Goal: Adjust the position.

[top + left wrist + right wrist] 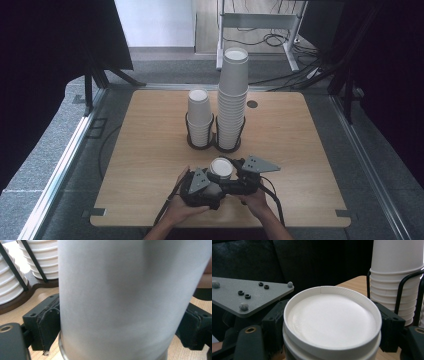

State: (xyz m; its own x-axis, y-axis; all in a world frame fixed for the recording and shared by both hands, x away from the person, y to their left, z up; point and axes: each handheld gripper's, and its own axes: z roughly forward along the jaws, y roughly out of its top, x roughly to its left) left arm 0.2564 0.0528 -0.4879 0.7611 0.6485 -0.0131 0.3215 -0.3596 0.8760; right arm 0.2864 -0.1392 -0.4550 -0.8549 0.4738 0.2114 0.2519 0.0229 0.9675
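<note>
An upside-down white paper cup (220,168) stands near the table's front edge between both grippers. In the right gripper view its flat bottom (332,320) faces up, and a second rim just under it suggests nested cups. My right gripper (332,326) has its black pads against the cup's two sides. In the left gripper view the cup's wall (122,297) is blurred and very close. My left gripper (122,325) has a pad at each edge of it, and whether they press is hidden. Both hands hold the grippers (220,182) close together.
A black wire holder (214,142) at mid-table carries a short cup stack (199,116) and a tall cup stack (233,95). The left gripper's grey plate (247,295) lies close beside the cup. The wooden table (310,150) has bare room left and right.
</note>
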